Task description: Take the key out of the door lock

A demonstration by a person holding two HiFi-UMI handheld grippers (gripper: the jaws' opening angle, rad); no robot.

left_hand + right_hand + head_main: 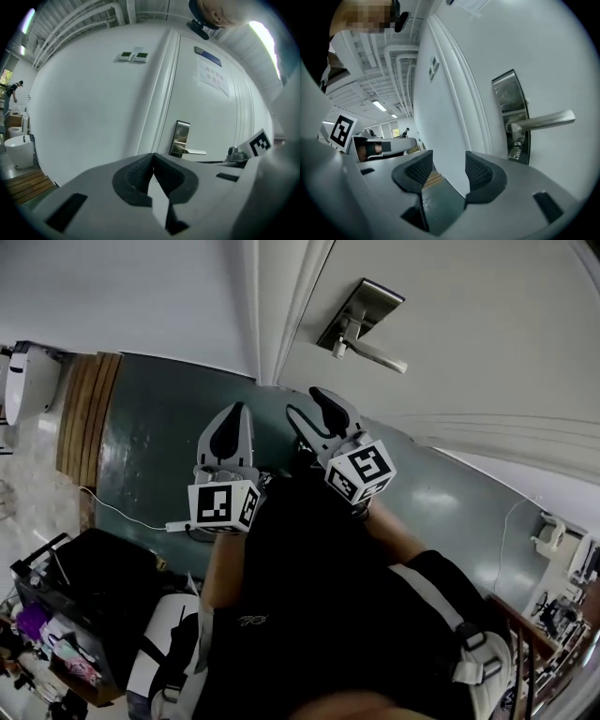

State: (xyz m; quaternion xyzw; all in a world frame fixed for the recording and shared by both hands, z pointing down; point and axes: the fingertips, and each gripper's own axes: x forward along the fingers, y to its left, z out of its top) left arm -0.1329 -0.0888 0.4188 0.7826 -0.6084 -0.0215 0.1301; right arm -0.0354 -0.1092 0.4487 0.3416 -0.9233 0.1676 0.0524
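A silver lock plate [361, 317] with a lever handle [379, 356] is mounted on the white door [469, 343]. In the right gripper view a small key [515, 151] sticks out of the cylinder below the handle [543, 121]. My right gripper [312, 409] is open with nothing between its jaws [447, 171], a short way off the door and left of the lock plate [512, 117]. My left gripper [233, 413] is shut on nothing [152, 163], held farther back, with the lock plate [181, 138] ahead and to its right.
The white door frame [272, 324] and wall [141, 296] run left of the door. A dark green floor [159, 446] lies below, with wooden boards [84, 409] and a white toilet [28, 381] at the left. A black crate of items [66, 615] stands beside the person.
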